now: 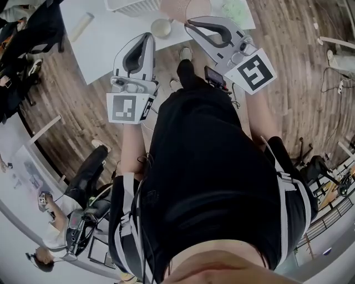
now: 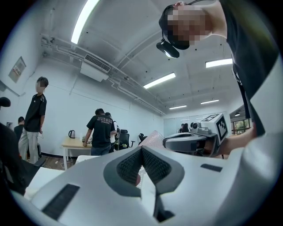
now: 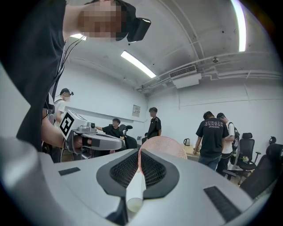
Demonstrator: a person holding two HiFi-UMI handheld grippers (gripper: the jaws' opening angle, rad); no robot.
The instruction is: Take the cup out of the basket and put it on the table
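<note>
The cup (image 1: 161,28) stands on the white table (image 1: 105,47), outside the basket (image 1: 133,5), which sits just beyond the cup and to its left. My left gripper (image 1: 145,36) hangs to the near left of the cup and my right gripper (image 1: 188,23) just to the cup's right; neither touches it.

Both pairs of jaws are pressed together with nothing gripped. On the left, the dark, grid-ribbed pads (image 2: 128,167) meet at a point. On the right, only a thin pink line shows along the seam, and a domed pink mesh thing (image 3: 166,145) rises just past those jaws, beyond the cup and to its right.

The cup is pale, smooth and round-mouthed. The basket is white with a slatted wall. The gripper shells are smooth, matte grey plastic.
</note>
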